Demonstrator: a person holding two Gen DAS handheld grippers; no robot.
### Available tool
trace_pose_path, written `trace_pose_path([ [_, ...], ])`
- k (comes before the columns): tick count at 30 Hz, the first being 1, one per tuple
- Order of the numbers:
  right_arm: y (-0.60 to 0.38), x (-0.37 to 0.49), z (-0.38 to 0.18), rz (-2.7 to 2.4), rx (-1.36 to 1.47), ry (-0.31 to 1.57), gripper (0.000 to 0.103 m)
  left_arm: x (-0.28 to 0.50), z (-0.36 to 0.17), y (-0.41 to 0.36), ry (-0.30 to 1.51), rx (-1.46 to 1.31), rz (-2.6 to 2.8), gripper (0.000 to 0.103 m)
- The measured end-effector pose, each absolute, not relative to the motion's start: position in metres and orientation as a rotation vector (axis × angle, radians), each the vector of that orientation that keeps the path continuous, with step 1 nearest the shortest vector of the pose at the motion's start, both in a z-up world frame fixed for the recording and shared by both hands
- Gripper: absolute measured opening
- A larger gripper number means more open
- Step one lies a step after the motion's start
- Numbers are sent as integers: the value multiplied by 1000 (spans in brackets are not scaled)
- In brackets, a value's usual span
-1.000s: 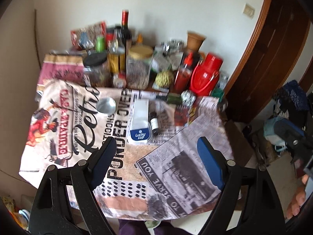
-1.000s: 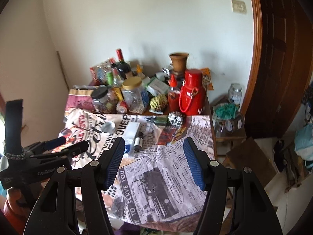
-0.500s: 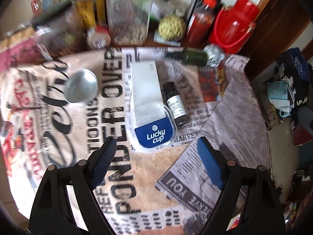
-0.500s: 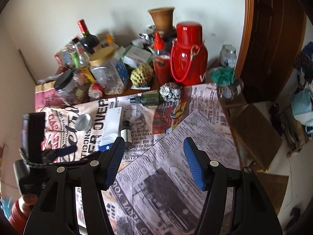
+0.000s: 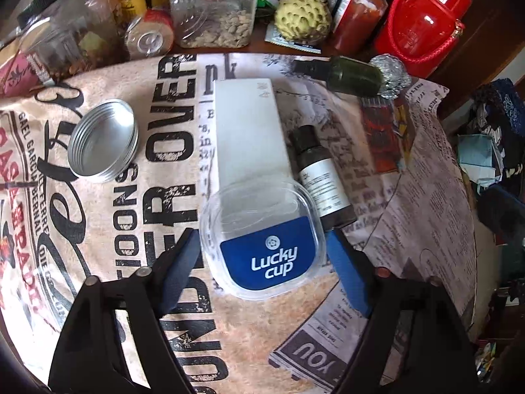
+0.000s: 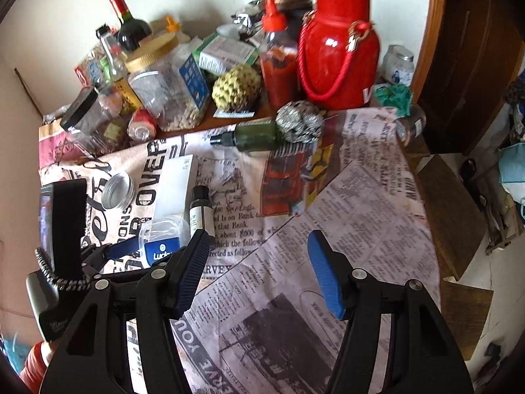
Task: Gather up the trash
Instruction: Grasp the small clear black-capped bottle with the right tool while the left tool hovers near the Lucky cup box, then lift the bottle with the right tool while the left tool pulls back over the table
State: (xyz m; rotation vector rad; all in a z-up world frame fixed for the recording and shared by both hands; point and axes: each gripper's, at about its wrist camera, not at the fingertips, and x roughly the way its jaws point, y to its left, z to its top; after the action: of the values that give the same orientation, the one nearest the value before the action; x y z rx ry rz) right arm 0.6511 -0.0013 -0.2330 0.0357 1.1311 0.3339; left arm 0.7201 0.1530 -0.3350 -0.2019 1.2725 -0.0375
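A clear plastic "Lucky cup" lid [image 5: 262, 243] lies on the printed tablecloth [image 5: 164, 170], partly on a white box [image 5: 247, 128]. My left gripper [image 5: 262, 262] is open, its fingers on either side of the lid. A small dark bottle [image 5: 320, 177] lies to the right of the box and a round metal tin lid [image 5: 103, 141] to the left. A green bottle [image 5: 352, 74] and a foil ball [image 5: 390, 74] lie farther back. My right gripper [image 6: 259, 269] is open and empty above the newspaper [image 6: 344, 216]. The left gripper [image 6: 128, 246] also shows in the right wrist view at the lid [image 6: 164, 239].
Jars, a red flask [image 6: 338, 52], a sauce bottle [image 6: 279, 62], a custard apple [image 6: 236, 87] and a wine bottle [image 6: 129, 29] crowd the table's back. A wooden door [image 6: 475, 65] and a floor with cardboard and clutter lie at the right.
My left gripper has come down and forward, and its fingers now flank the Lucky cup lid. My right gripper has moved closer to the table over the newspaper. Both stay open.
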Motion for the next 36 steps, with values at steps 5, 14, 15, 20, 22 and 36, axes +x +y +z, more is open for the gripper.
trace_pose_path([
  [5,22,660,-250,381,5,1156,58,709,-329,173,1246,-262,-47,77],
  [14,65,675,-287,457,-13,1240,40,687,-294,230,1159,-323,31,75],
  [15,68,676,-290,455,-24,1243,39,685,-290,236,1149,-326,43,75],
  [20,84,677,-303,449,-99,1251,29,675,-282,251,1126,-341,71,75],
  [22,88,674,-305,442,-132,1244,26,671,-278,252,1119,-333,75,75],
  [36,29,632,-226,462,-59,1095,26,659,-203,203,985,-265,39,74],
])
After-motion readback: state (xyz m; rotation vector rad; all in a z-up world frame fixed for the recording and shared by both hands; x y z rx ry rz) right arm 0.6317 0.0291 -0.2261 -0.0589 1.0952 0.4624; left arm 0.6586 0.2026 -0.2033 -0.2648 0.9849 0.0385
